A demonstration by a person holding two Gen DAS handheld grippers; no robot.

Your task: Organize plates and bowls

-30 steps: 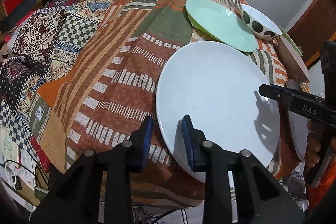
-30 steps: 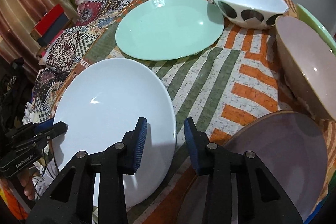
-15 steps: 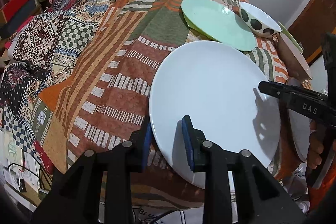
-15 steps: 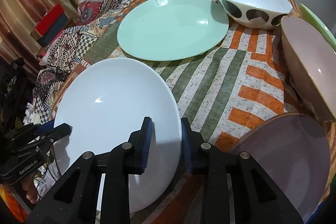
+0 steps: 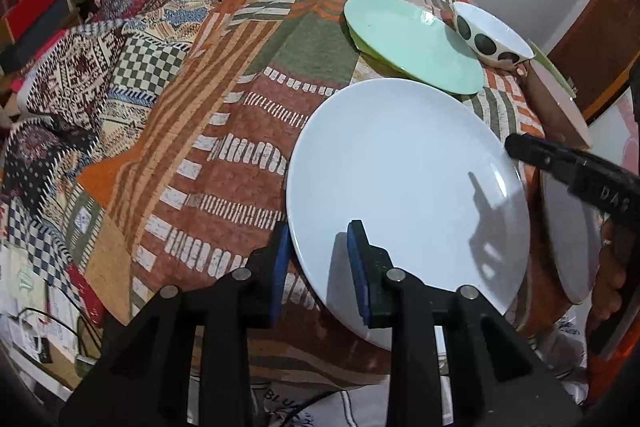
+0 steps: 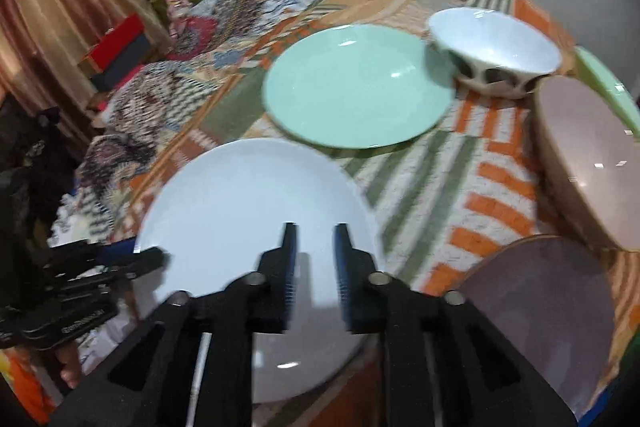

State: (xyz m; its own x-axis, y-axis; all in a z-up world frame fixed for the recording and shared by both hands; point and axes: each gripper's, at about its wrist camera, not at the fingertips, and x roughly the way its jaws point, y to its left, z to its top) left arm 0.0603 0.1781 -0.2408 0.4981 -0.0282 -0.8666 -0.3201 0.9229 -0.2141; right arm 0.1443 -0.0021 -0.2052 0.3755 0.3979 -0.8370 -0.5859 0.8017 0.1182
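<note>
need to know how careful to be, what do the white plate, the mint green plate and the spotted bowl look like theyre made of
White plate: looks like glazed ceramic or opal glass; smooth, glossy, with sharp shadows on it. Mint green plate: the same kind of glossy ware, showing small bright highlights; melamine cannot be ruled out. Spotted bowl: thin-walled, shiny white with dark printed spots, probably opal glass or ceramic.

Bare quilt left — crockery crowding right

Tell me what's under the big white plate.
The white plate lies on the patterned cloth, its near edge overhanging. The left gripper straddles that rim, one finger beneath. Whatever lies under the plate's middle is covered.
</note>
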